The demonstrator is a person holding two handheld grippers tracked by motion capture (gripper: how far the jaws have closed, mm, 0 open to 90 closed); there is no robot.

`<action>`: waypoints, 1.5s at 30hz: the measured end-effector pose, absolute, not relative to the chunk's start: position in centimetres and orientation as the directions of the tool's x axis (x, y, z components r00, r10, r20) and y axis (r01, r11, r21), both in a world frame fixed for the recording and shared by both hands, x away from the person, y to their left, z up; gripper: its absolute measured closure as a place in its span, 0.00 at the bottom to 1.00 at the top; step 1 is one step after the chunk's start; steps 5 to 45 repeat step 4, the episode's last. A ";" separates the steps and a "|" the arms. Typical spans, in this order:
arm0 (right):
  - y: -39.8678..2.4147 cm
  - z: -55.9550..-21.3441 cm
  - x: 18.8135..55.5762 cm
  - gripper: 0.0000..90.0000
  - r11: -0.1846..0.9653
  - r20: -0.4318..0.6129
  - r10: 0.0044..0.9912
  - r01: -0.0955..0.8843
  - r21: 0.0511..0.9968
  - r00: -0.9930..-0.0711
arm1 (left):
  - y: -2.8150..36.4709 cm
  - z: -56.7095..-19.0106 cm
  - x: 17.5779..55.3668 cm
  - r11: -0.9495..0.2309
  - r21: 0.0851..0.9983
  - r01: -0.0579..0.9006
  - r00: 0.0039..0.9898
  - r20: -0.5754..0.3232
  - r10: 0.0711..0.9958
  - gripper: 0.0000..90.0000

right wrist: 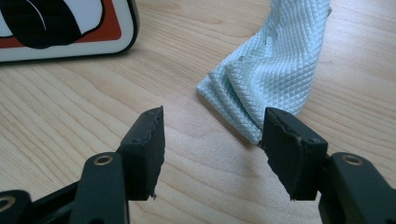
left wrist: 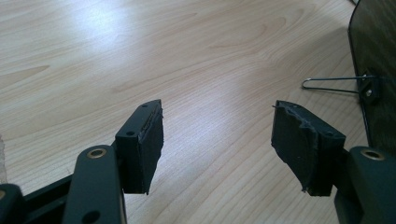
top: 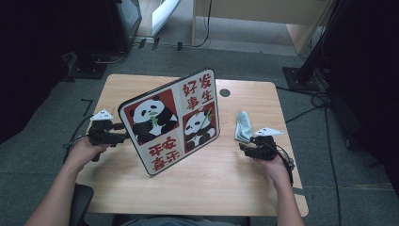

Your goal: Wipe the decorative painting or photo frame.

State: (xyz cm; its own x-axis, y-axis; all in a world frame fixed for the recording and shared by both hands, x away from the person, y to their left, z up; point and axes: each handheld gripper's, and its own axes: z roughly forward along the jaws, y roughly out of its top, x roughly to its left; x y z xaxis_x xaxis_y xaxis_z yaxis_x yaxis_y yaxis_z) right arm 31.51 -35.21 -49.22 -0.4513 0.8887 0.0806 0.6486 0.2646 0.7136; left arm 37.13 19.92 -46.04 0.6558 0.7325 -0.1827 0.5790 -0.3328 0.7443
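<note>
left gripper (top: 123, 132): black body, grey three-cornered plate on top, dark cable trailing from its rear
right gripper (top: 243, 147): black body, grey three-cornered plate, black cable looping behind the hand
fingers (left wrist: 147, 144): flat black blocks faced with worn rubber pads, edges frayed
finger arms: matt black links with brass-coloured rivets
forearms: bare, no sleeves in view

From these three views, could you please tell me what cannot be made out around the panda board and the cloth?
- Panda board: its foot on the table, high view, hidden by its own face.
- Wire stand: its far end, left gripper view, cut off by the board's dark back.
- Cloth: its top, right gripper view, cut by the frame edge.
</note>
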 end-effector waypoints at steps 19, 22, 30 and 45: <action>-35.2 -49.3 31.6 0.38 0.263 0.093 0.884 0.652 0.712 -0.458 | 20.0 -46.2 37.2 -0.340 0.748 0.569 0.663 -0.173 0.728 0.38; -35.2 -49.3 31.6 0.38 0.263 0.093 0.884 0.652 0.712 -0.458 | 20.0 -46.2 37.2 -0.340 0.748 0.569 0.663 -0.173 0.728 0.38; -35.2 -49.3 31.6 0.38 0.263 0.093 0.884 0.652 0.712 -0.458 | 20.0 -46.2 37.2 -0.340 0.748 0.569 0.663 -0.173 0.728 0.38; -35.2 -49.3 31.6 0.38 0.263 0.093 0.884 0.652 0.712 -0.458 | 20.0 -46.2 37.2 -0.340 0.748 0.569 0.663 -0.173 0.728 0.38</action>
